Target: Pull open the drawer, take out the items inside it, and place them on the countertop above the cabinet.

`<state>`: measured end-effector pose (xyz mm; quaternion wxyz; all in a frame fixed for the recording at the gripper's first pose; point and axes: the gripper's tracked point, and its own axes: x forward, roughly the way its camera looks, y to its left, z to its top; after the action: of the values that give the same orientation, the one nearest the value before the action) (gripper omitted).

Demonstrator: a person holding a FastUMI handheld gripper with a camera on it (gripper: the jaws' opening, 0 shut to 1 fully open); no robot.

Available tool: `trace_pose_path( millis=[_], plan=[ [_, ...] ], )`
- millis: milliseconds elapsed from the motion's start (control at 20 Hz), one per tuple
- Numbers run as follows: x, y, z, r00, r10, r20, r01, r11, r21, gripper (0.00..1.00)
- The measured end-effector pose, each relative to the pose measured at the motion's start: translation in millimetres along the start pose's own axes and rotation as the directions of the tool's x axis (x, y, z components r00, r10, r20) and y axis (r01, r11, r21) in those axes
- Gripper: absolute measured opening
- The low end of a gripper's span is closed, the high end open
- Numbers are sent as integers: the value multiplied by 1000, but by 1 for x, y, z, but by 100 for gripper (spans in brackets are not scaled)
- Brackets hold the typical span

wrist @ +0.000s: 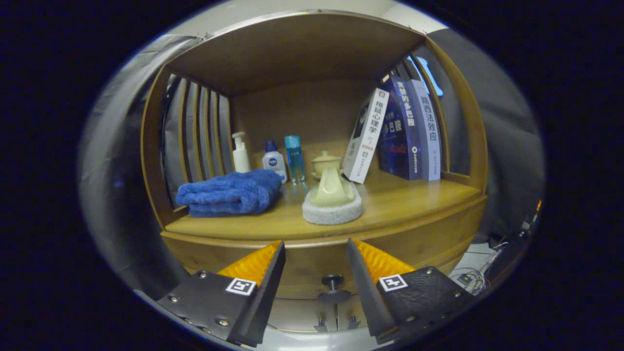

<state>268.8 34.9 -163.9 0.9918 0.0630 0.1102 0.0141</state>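
A wooden cabinet stands straight ahead, its drawer front (312,263) closed below the countertop (390,204). A dark round knob (333,281) sticks out of the drawer front. My gripper (316,251) is open, its fingers held apart just short of the drawer, and the knob sits a little below and between them without touching either. On the countertop lie a folded blue towel (229,192) to the left and a pale scrubbing brush with a round white pad (332,200) in the middle.
At the back of the countertop stand a white pump bottle (240,153), a white bottle with a blue cap (274,161), a clear blue bottle (295,158) and a cream lidded cup (325,162). Three books (404,131) lean at the right. Cables (468,275) lie on the floor at the right.
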Motion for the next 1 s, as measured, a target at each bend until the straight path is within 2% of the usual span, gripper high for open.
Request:
trace_pose_path(
  millis=[150,500,700,850,1000],
  plan=[
    [-25,-2,29,999,-4,45,4,1000,2,75],
    [-100,-27,108,983,-69,168,70,998,2,72],
    [-145,-18,147,970,-24,242,31,999,-22,72],
    [-175,-14,163,966,-26,257,46,996,-72,72],
    [-199,-1,170,967,5,253,23,994,-105,72]
  ],
)
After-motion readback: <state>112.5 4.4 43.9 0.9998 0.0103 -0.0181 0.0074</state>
